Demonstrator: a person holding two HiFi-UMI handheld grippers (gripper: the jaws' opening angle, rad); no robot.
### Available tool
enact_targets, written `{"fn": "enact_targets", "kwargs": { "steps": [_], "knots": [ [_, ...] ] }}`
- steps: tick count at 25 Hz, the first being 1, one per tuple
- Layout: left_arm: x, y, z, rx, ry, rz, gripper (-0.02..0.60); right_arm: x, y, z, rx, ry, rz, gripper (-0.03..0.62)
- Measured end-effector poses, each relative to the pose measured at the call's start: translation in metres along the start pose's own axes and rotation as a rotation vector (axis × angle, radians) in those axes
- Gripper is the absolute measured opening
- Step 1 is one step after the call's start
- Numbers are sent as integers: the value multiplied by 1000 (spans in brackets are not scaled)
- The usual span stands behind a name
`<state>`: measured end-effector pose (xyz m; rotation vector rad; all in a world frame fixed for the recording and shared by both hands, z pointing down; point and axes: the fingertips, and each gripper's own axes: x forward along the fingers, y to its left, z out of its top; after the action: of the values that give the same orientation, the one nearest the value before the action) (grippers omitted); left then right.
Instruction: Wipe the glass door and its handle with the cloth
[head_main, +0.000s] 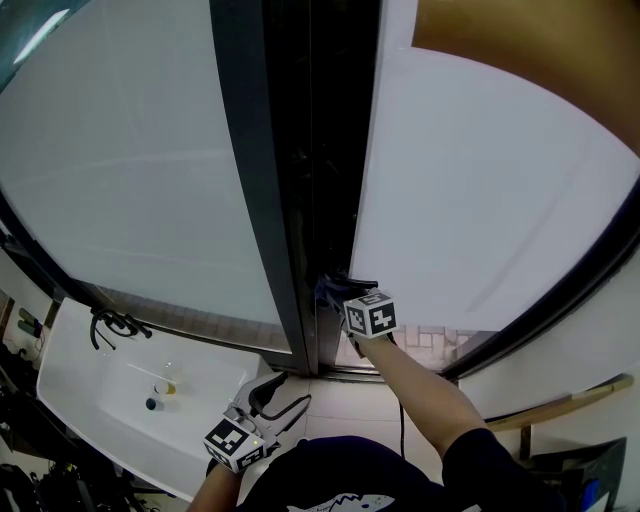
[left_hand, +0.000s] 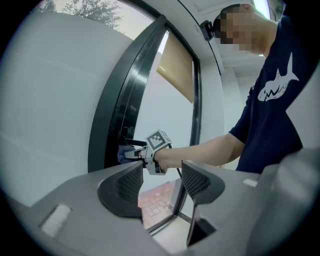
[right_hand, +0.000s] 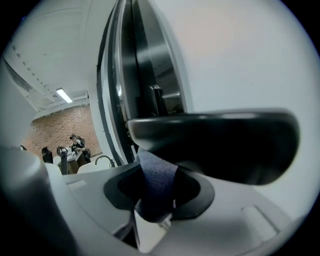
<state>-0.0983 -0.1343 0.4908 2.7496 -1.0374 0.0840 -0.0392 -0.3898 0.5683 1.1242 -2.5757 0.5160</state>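
Blue cloth (right_hand: 156, 187) pinched tight in right gripper (head_main: 343, 288), up by glass door (head_main: 480, 200) frame — left gripper (head_main: 283, 397) at 7 o'clock, jaws wide apart, empty.

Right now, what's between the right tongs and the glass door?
The blue cloth, pinched in the right tongs, lies between them and the glass door. The right gripper view shows it.

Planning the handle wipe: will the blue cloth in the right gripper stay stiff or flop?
Likely floppy: the cloth creases and bunches where the right gripper pinches it. Probably light, being thin; its fuzzy weave should grip, not slip.
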Motion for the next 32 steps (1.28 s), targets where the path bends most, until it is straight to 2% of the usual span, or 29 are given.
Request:
{"fn": "enact_targets", "kwargs": {
  "steps": [2,6,8,10,14,18,27,32],
  "knots": [
    [-1,0,0,1,-3,1,238,-2,-8,-6,42,11,-11,140],
    [-2,-1,-4,5,-10,-1,238,-7,-35,-37,47,106,-83,140],
    [-2,-3,0,4,-13,0,238,-12,-42,-49,62,113,-91,140],
    [-2,-3,-1,-1,-11,-2,238,-18,-34,-45,73,61,-57,138],
    [1,-4,-1,2,-18,-16,238,-23,-2,-6,55,-51,26,139],
    [4,-7,1,14,-4,-23,238,-9,12,5,143,-50,71,139],
    [0,0,-4,4,-14,-14,238,-1,-5,0,133,-26,9,140],
    [-1,0,-1,1,-4,-7,238,-8,-33,-33,162,48,-67,140]
  ]
}}
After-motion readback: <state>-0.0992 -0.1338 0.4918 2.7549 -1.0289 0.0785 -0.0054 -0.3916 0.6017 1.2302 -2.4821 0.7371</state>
